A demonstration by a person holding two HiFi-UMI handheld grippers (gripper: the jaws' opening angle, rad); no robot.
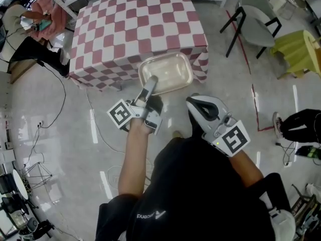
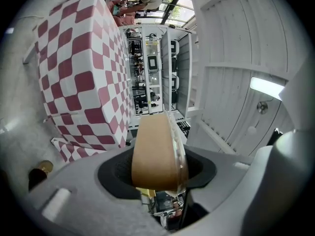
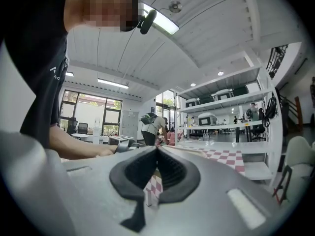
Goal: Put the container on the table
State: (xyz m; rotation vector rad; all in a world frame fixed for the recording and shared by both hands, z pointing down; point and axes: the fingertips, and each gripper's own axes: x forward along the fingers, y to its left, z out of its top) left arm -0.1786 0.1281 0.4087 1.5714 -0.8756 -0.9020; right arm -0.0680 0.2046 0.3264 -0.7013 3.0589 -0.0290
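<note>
A shallow clear rectangular container [image 1: 168, 72] with a beige inside hangs over the near edge of the table [image 1: 125, 29], which wears a red and white checked cloth. My left gripper [image 1: 150, 83] is shut on the container's near rim. In the left gripper view the container [image 2: 156, 151] stands edge-on between the dark pads, with the left gripper [image 2: 158, 175] clamped around it and the table [image 2: 78, 77] just beyond. My right gripper [image 1: 197, 102] hovers to the container's right, shut and holding nothing. In the right gripper view the right gripper [image 3: 157, 151] has its tips touching.
A grey chair with black legs [image 1: 257, 19] and a yellow-green chair [image 1: 301, 48] stand right of the table. Red tape lines [image 1: 256, 104] and a black cable [image 1: 64, 92] cross the floor. A seated person [image 1: 45, 16] is at far left; a person's shoe [image 1: 279, 124] is at right.
</note>
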